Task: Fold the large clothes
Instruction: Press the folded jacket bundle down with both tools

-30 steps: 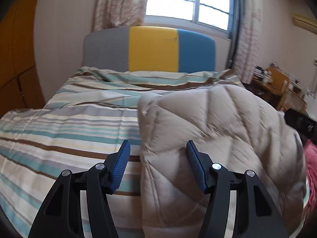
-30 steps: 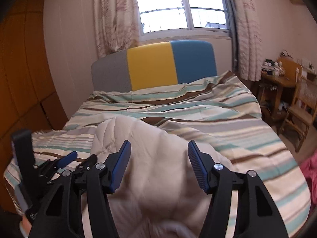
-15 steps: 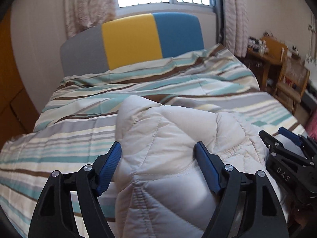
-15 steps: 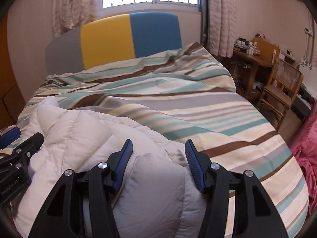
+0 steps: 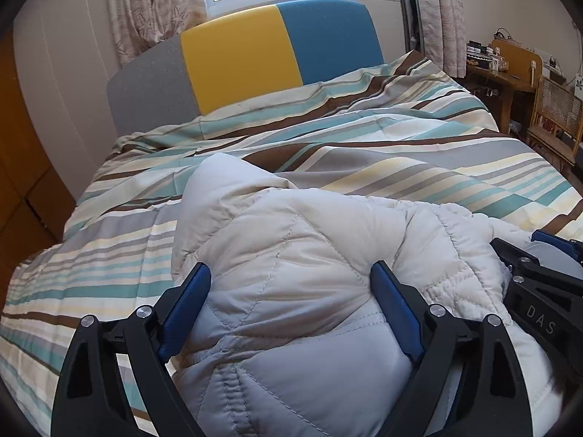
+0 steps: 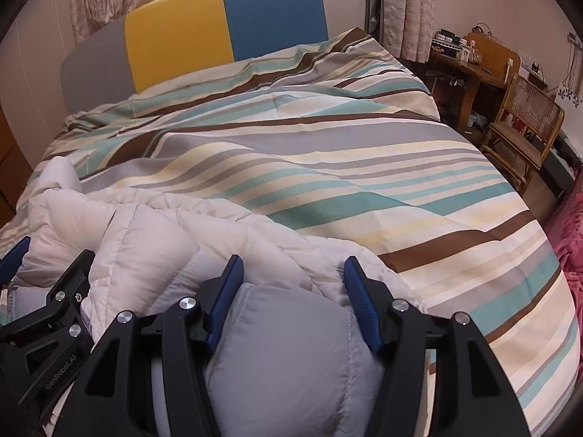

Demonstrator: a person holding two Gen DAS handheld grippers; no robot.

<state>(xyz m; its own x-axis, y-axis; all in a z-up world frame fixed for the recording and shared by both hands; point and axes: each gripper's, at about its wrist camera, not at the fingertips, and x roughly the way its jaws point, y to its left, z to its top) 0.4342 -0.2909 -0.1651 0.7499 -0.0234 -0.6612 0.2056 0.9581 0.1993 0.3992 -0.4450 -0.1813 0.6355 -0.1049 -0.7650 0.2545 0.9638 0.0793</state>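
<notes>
Where curtains [image 5: 156, 3] frame a bright window, a striped duvet [image 6: 328, 167] covers the bed – desk [image 6: 470, 69] and chair [image 6: 524, 123] alongside. The quilted jacket [image 5: 309, 255] lies bunched on its near edge; the left gripper [image 5: 289, 306] is opening around it, the right gripper [image 6: 289, 295] clamps a fold.

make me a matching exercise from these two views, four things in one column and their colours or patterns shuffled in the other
Things:
1. puffer jacket
2. duvet
3. chair
4. gripper pads

Looks:
a. teal, brown and cream stripes
b. dark blue
c. pale quilted off-white
d. woven cane on a wooden frame

Pairs: 1-c, 2-a, 3-d, 4-b
</notes>
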